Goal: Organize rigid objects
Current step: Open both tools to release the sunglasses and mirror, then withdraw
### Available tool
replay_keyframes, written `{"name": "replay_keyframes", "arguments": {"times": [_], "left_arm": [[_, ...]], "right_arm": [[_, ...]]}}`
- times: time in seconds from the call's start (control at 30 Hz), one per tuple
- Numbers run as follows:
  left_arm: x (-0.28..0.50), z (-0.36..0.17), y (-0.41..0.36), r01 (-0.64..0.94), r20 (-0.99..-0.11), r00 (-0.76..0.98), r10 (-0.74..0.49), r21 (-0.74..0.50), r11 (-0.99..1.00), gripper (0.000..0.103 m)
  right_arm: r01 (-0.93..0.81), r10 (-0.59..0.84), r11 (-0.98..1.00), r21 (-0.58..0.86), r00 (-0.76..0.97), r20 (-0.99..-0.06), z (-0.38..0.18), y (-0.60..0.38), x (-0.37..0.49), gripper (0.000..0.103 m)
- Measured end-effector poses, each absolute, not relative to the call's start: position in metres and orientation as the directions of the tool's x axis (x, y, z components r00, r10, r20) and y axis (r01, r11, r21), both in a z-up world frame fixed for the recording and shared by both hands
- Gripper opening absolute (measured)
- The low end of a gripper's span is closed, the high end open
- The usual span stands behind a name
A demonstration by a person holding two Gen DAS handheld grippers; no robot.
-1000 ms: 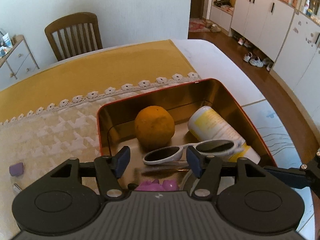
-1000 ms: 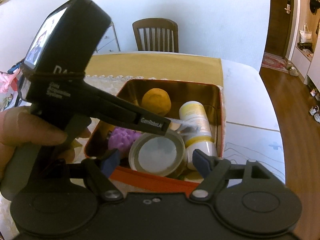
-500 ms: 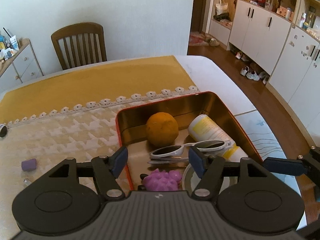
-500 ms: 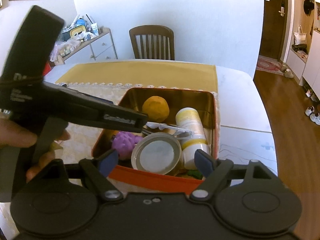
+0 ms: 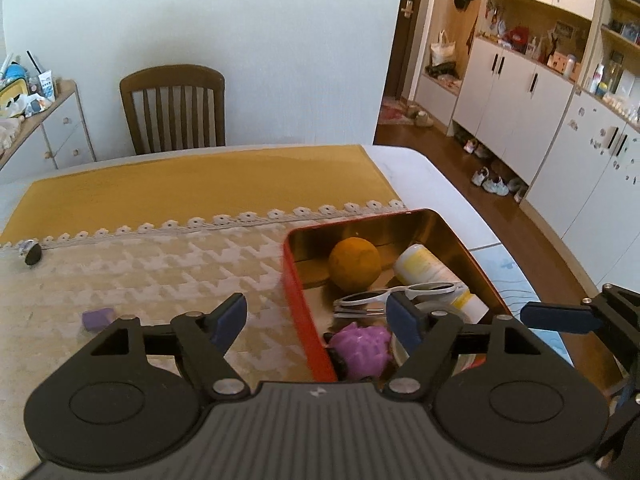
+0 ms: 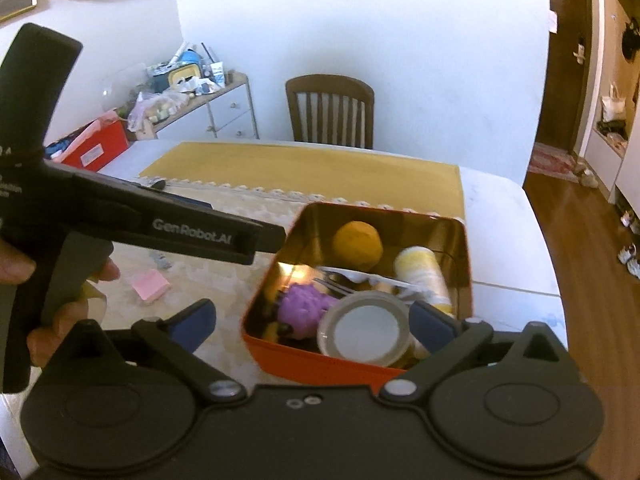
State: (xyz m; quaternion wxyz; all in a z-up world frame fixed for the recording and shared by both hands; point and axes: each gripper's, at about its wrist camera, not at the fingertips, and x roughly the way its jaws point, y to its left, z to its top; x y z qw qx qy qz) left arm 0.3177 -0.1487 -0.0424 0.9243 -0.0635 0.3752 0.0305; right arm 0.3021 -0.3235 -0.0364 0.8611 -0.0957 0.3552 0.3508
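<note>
left wrist: left gripper (image 5: 316,316) wide open, empty, above red tin (image 5: 304,292) edge; purple eraser (image 5: 98,317) on cloth, looks light, stiff, pinch its flat sides | right wrist: right gripper (image 6: 312,320) wide open, empty, tin nearly full

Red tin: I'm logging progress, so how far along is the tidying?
Done: the red tin already holds an orange, sunglasses, a bottle and a jar. In hand: nothing; the left gripper and right gripper are open. Left: a purple block and pink pad on the table.
</note>
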Motion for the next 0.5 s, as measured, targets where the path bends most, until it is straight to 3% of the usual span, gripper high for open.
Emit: {"name": "replay_keyframes", "arguments": {"times": [0.5], "left_arm": [[0.263,-0.03,-0.043,-0.101,-0.618,0.786,0.024,-0.089,0.991,0.084]], "right_arm": [[-0.668,0.543,0.738,0.093,0.507,-0.669,-0.037,-0.23,0.265,0.103]]}}
